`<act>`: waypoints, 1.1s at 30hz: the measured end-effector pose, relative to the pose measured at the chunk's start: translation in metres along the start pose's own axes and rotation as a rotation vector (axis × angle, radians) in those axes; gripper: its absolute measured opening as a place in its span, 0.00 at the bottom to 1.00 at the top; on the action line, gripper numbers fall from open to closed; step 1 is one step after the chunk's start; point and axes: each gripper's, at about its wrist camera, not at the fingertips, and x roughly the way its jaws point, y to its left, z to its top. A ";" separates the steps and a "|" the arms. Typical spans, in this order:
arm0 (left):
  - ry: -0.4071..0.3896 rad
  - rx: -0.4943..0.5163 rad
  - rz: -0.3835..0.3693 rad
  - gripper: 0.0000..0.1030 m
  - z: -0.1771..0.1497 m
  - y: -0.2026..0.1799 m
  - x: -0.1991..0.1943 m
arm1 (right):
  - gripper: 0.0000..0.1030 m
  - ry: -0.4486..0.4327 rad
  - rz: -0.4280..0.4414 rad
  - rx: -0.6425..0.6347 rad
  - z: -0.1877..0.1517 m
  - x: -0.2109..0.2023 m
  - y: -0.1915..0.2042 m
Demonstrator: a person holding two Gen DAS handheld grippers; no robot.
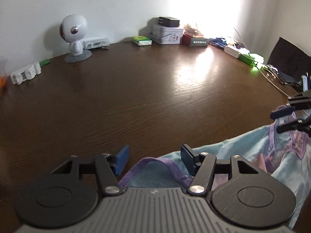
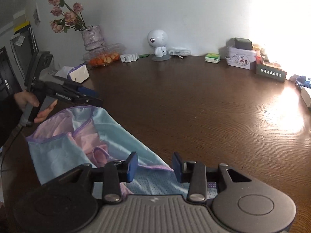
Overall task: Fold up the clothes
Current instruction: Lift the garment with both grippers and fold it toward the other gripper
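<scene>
Both sets of tongs spread wide, nothing pinched: left tongs (image 1: pixel 154 160) and right tongs (image 2: pixel 155 167) hover over the pale blue-and-lilac garment (image 2: pixel 81 136), lying rumpled at the near edge of the dark bench (image 1: pixel 136 97). Only the right view catches the hand (image 2: pixel 29 103) and the dried roses (image 2: pixel 66 15).

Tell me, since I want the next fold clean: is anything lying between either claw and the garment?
Nothing visible. The left claw and right claw both hang open right over the garment, with only bare table beyond.
</scene>
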 end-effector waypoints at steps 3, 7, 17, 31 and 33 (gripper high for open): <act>-0.009 0.052 0.012 0.43 -0.007 -0.005 -0.002 | 0.35 0.030 -0.031 -0.029 -0.001 0.017 0.002; -0.030 0.044 0.016 0.04 -0.007 -0.010 -0.004 | 0.00 0.035 -0.041 -0.152 -0.004 0.021 0.017; -0.239 0.047 0.112 0.04 -0.040 -0.060 -0.098 | 0.00 -0.125 -0.018 -0.293 -0.010 -0.045 0.054; -0.147 -0.279 0.304 0.45 -0.107 -0.040 -0.134 | 0.50 -0.148 0.016 -0.155 -0.033 -0.113 0.035; -0.104 -0.344 0.324 0.45 -0.105 -0.025 -0.126 | 0.46 -0.112 -0.095 -0.054 -0.026 -0.101 0.007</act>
